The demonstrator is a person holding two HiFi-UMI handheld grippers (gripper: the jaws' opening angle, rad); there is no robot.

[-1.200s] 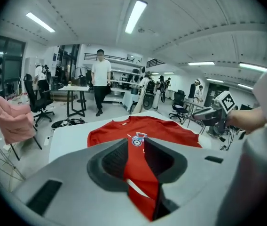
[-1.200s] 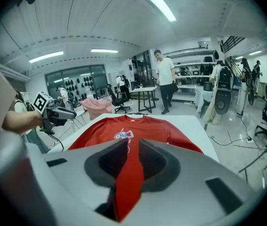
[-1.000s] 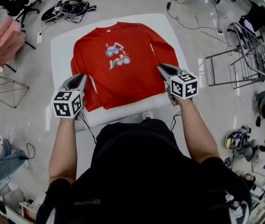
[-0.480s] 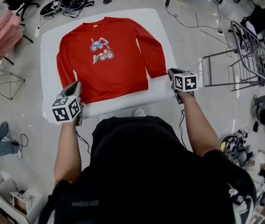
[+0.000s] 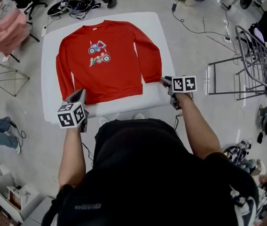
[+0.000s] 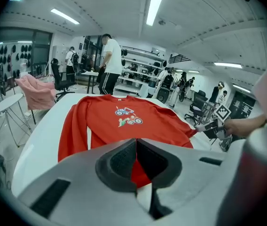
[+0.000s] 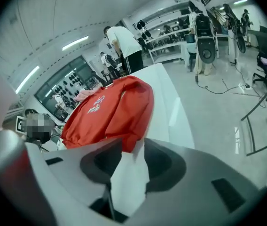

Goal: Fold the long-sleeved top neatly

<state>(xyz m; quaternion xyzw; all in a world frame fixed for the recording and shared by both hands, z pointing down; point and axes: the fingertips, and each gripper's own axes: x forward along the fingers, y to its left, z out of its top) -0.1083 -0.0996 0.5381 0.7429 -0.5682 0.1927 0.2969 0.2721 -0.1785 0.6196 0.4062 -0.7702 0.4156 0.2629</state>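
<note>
The red top (image 5: 106, 60) lies flat on the white desk (image 5: 164, 29), in the upper middle of the frame. The left tool (image 5: 82, 93) is closed tight at the bottom hem. The right tool (image 5: 163, 81) has just been opening wide beside the sleeve cuff (image 5: 153, 77), gripping nothing.

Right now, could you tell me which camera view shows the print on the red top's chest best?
The head view: it looks down on the whole print, flat and unblocked on the red top. The left gripper view shows the print too, but at a low slant; the right gripper view catches the print sideways and squeezed.
</note>
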